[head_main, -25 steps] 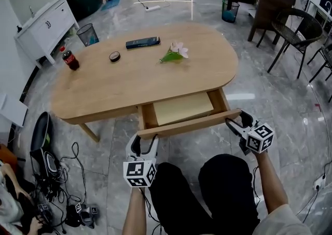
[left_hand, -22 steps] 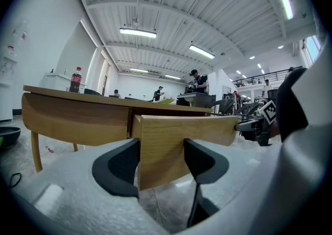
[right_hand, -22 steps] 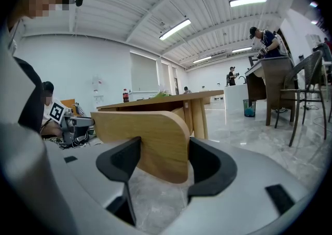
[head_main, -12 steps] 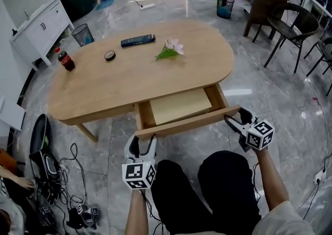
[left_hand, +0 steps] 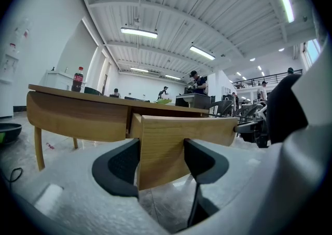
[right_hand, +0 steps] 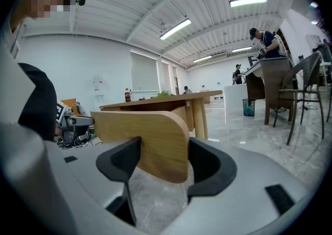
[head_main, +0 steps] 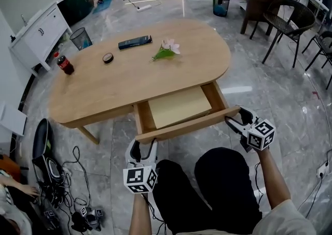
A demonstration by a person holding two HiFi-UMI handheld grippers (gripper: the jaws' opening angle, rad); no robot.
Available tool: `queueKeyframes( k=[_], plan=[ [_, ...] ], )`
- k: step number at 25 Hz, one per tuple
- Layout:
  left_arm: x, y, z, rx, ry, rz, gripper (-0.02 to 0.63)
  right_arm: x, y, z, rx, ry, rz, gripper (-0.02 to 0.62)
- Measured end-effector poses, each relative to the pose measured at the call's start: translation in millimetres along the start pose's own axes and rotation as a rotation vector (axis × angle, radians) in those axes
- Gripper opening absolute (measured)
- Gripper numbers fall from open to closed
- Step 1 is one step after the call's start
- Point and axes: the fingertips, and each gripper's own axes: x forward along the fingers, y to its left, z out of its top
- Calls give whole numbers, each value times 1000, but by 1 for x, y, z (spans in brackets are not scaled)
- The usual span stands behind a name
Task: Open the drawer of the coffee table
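Fingers (left_hand: 122, 166) of left gripper (head_main: 144, 143), right gripper (head_main: 237, 119) clamp drawer front (head_main: 188, 123).

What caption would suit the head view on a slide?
The left gripper and right gripper each clamp one end of the drawer front, pulled well out from the coffee table.

one table (head_main: 104, 91), one drawer (head_main: 179, 107), one bottle (head_main: 63, 64) (cola), two tools (head_main: 142, 143) (head_main: 236, 119).
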Motion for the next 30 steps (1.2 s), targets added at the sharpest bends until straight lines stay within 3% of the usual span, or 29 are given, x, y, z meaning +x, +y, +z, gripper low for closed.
queueKeyframes(
  k=[19,30],
  plan=[
    [-23,-14,-31,-7,60,-33,264,-19,14,-28,8,63,-12,291],
    [-26,-18,-32,-6,87,-65,264,-26,12,-34,4,65,31,290]
  ],
)
